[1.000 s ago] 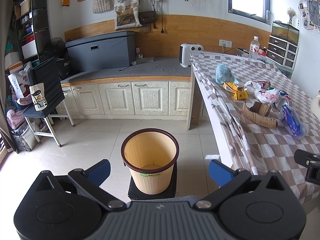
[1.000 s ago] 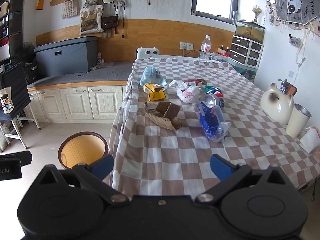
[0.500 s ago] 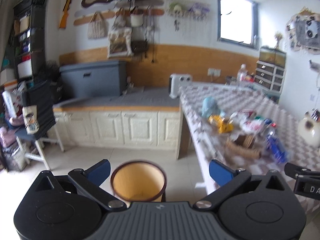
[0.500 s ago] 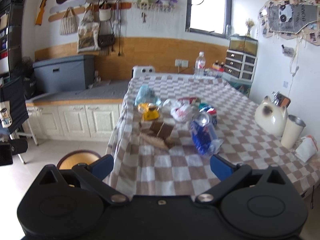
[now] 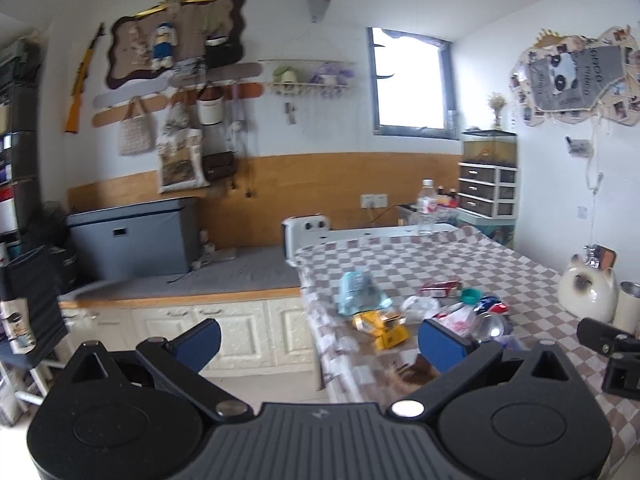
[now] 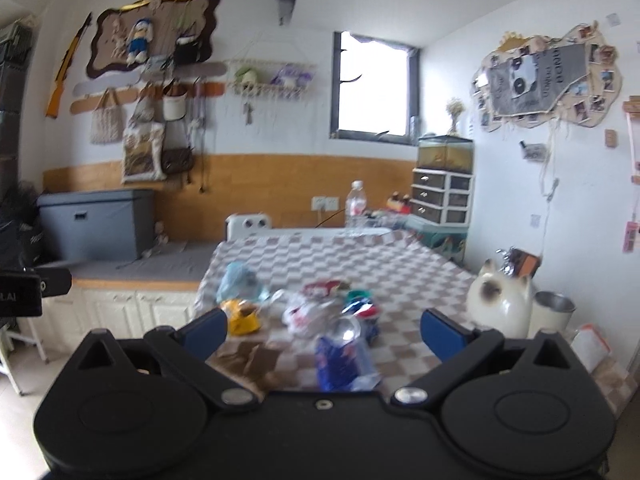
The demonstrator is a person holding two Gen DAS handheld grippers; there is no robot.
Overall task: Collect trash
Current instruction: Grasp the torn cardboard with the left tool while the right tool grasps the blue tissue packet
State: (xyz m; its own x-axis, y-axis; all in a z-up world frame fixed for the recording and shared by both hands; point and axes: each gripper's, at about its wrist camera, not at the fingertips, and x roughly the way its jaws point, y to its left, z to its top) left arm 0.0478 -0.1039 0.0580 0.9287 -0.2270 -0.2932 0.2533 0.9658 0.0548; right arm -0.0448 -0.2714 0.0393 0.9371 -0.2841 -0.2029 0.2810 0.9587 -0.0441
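Note:
Trash lies in a heap on the checkered table: a pale blue plastic bag, yellow wrappers, a white plastic bag, a red packet, brown cardboard and a blue crushed bottle wrapper. My left gripper is open, held at the table's left edge before the heap, holding nothing. My right gripper is open too, above the near table, with the blue wrapper and cardboard just ahead of it. The bin is out of view.
A cat-shaped white jar and a metal cup stand at the table's right. A water bottle stands at the far end. White cabinets with a grey box run along the left wall.
Both cameras have tilted upward and the views blurred. The tan bin has dropped out of both views. The trash heap now sits lower in each frame.

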